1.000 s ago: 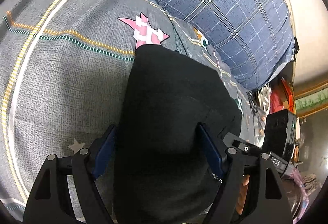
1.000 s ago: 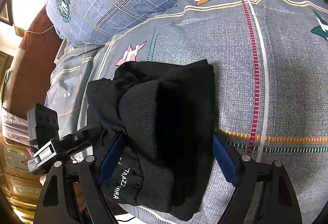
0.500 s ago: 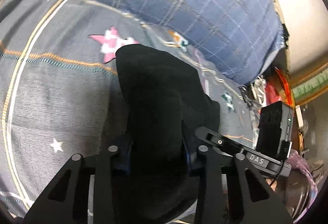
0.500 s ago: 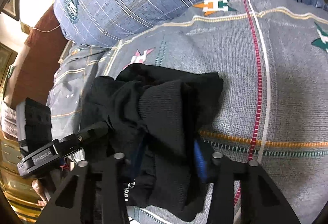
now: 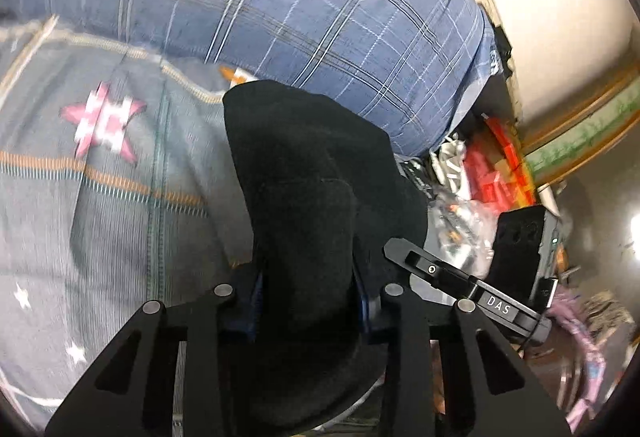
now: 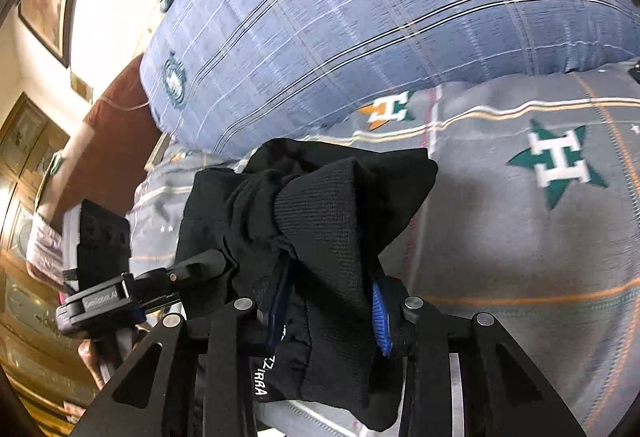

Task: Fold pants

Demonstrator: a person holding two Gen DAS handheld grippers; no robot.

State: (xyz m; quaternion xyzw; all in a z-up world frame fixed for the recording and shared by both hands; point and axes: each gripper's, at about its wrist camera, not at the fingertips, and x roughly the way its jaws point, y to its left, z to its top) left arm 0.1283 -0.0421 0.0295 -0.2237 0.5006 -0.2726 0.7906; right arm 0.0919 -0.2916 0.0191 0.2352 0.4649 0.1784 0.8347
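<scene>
The black pants [image 5: 312, 173] are a folded bundle, lifted off the grey star-patterned bedspread [image 5: 100, 189]. My left gripper [image 5: 306, 301] is shut on one side of the bundle, its blue pads pressed into the cloth. My right gripper [image 6: 328, 309] is shut on the other side of the pants [image 6: 320, 205], where a ribbed cuff and white lettering show. Each gripper shows in the other's view: the right one on the right in the left wrist view [image 5: 460, 273], the left one on the left in the right wrist view [image 6: 132, 289].
A large blue plaid pillow [image 6: 380, 17] lies at the head of the bed, just behind the pants. Beyond the bed's edge is clutter with red packaging [image 5: 492, 173]. A brown headboard [image 6: 116, 141] and wooden furniture [image 6: 24, 141] stand to the left.
Both grippers have closed from open onto the pants and lifted the bundle up and toward the pillow. The bedspread has dropped lower in both views.
</scene>
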